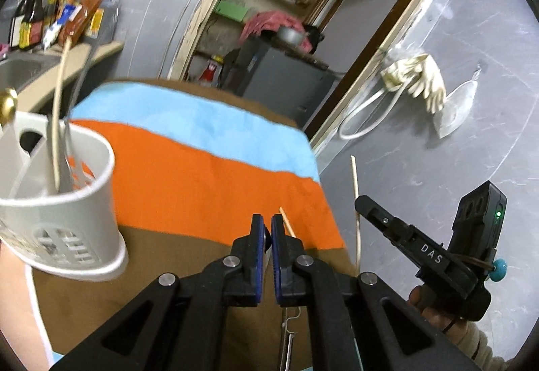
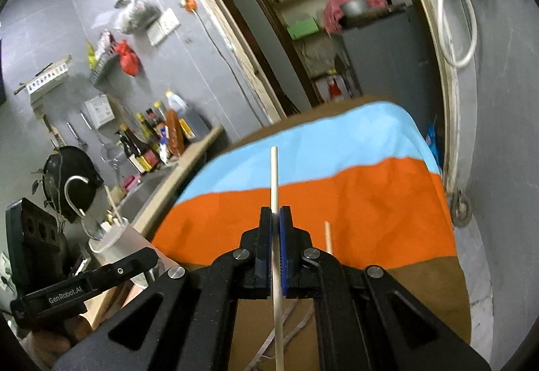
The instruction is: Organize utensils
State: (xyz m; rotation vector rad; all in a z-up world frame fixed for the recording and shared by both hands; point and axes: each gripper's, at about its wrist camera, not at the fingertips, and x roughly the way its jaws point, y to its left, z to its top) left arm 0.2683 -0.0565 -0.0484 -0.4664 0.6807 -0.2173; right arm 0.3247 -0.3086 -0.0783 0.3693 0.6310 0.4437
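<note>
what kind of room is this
Most likely a home kitchen: sauce bottles line a counter beside a sink, a wok hangs on the wall, and a white utensil caddy sits on the table.

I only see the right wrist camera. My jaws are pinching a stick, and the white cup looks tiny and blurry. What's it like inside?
Observer: The left wrist view shows the white holder from close up. A divider wall splits its inside into compartments.
Operator: Is anything in there already?
Observer: Yes. A pale chopstick leans in the compartment right of the divider, beside a metal utensil.
Operator: Anything shiny?
Observer: A gold spoon pokes up at the holder's far left edge.
</note>
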